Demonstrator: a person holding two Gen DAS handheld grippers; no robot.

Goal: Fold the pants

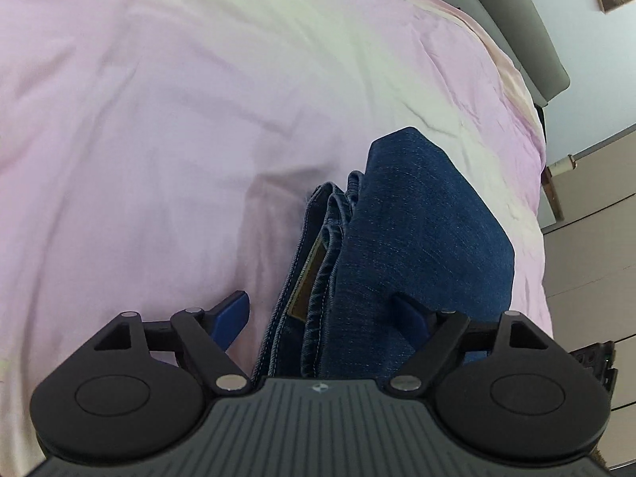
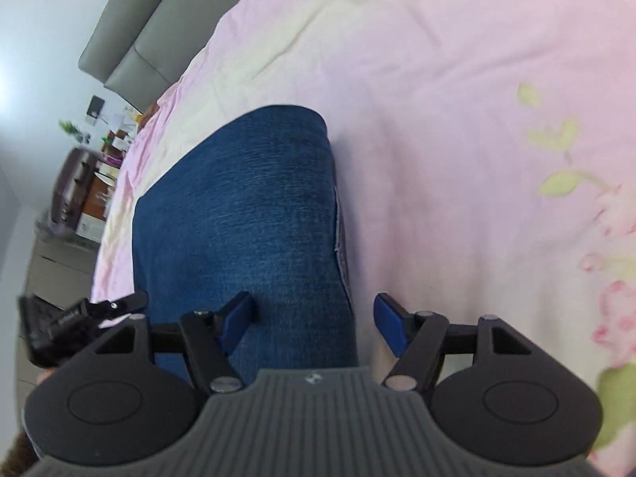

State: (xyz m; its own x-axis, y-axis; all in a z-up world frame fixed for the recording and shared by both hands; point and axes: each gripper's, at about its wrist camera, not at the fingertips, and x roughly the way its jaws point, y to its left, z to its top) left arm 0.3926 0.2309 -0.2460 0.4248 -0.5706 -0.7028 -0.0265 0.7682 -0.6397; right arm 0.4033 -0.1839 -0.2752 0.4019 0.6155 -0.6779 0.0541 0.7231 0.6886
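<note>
1. The left gripper (image 1: 324, 318) points down at a slant over the bed. Its jaws stand wide open and grip nothing. One blue pad (image 1: 234, 318) hangs over the sheet; the other sits over the denim.

2. The right gripper (image 2: 316, 322) tilts down at a similar slant. Its jaws are open too, less wide, and hold nothing. Its left pad (image 2: 238, 318) hangs above the denim, and its right pad (image 2: 391, 324) above the sheet. Whether either pad touches the cloth, I cannot tell.

3. The pants (image 1: 397, 246) are blue jeans, folded into a compact stack on the pink bed sheet (image 1: 159, 119), just ahead of both grippers.

4. Only the left wrist view shows the stack's layered side: hems, seams and a tan label (image 1: 308, 278) tucked between folds.

5. Only the right wrist view shows the broad smooth top of the pants (image 2: 246, 218), a pale seam along their right edge, and a flower print (image 2: 576, 198) on the sheet at the right.

6. The right wrist view also catches the other gripper's black body at its lower left edge.

7. Farther off, each view shows a grey headboard (image 2: 131, 35). The left wrist view adds pale drawers (image 1: 596, 238). The right wrist view adds a cluttered side table (image 2: 91, 183), too blurred to itemise.
</note>
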